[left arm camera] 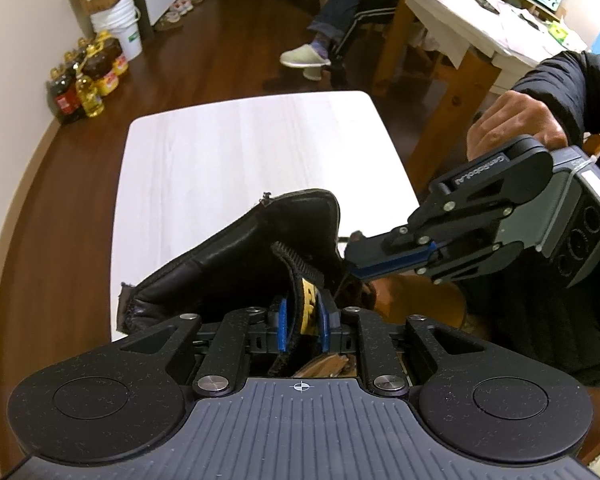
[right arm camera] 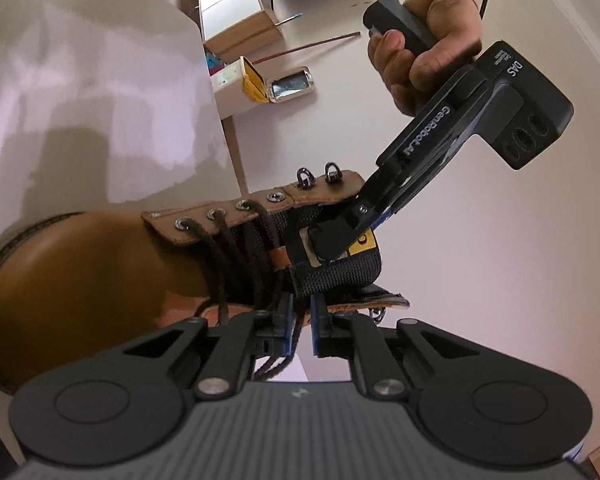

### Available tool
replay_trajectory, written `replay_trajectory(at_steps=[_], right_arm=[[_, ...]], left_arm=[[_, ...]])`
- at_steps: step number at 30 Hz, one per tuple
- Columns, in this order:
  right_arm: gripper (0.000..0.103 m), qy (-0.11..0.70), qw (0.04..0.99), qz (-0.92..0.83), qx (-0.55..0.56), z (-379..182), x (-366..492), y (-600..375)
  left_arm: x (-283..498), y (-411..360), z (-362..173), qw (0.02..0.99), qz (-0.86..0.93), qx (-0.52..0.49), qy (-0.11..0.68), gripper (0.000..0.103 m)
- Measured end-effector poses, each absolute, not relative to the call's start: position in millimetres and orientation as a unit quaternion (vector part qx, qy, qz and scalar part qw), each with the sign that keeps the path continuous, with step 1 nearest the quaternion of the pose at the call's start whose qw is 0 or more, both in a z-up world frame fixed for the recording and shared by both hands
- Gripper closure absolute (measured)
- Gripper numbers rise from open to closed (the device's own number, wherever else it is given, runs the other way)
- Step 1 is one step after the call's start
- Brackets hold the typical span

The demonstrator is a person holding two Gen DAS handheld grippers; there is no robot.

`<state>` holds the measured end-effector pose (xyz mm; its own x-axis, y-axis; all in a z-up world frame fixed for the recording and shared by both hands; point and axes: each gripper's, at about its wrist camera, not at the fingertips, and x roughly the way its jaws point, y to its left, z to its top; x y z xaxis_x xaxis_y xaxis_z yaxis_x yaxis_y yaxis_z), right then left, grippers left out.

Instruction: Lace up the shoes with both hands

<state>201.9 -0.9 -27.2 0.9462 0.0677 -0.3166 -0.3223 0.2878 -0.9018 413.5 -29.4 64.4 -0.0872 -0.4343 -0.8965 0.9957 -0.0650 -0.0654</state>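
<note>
A tan leather boot with dark brown laces lies on the white table. Its black collar lining faces the left wrist camera. My left gripper is shut on the black mesh tongue at its yellow label, and the right wrist view also shows this gripper and tongue. My right gripper sits at the boot's near eyelet flap. Its jaws are narrow, with a loose lace end between the pads and a slit of light beside it. The right gripper reaches in from the right. Two hooks are bare.
A seated person's legs and a cloth-covered wooden table are beyond the white table. Oil bottles and a white bucket stand by the wall. A cabinet and an open bin appear in the right wrist view.
</note>
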Motion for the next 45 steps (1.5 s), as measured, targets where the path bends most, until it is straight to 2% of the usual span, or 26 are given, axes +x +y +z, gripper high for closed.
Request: replay_trajectory(at_steps=[4,7,18,23,35,45], right_arm=[[0.093,0.119,0.782,0.128,-0.598,-30.5,206.0,3.3],[0.100,0.129,0.779,0.133,-0.600,-29.5,208.2,4.8],[0.100,0.167,0.726,0.155,-0.648,-22.3,213.8,11.0],[0.100,0.150,0.701,0.180,-0.673,-25.4,213.5,5.8],[0.100,0.049,0.698,0.232,-0.676,-42.7,207.3,-26.2],[0.094,0.096,0.724,0.223,-0.646,-24.5,196.6,-27.2]], left_arm=[[413.1,-29.2,63.7,0.569,-0.631,0.367,0.379,0.086],[413.0,-28.3,63.4,0.569,-0.632,0.366,0.378,0.086],[411.7,-21.5,62.4,0.571,-0.639,0.360,0.370,0.086],[410.3,-20.9,63.0,0.572,-0.640,0.358,0.367,0.086],[411.8,-23.4,62.7,0.570,-0.639,0.362,0.368,0.087],[414.2,-22.7,63.5,0.574,-0.635,0.362,0.370,0.085]])
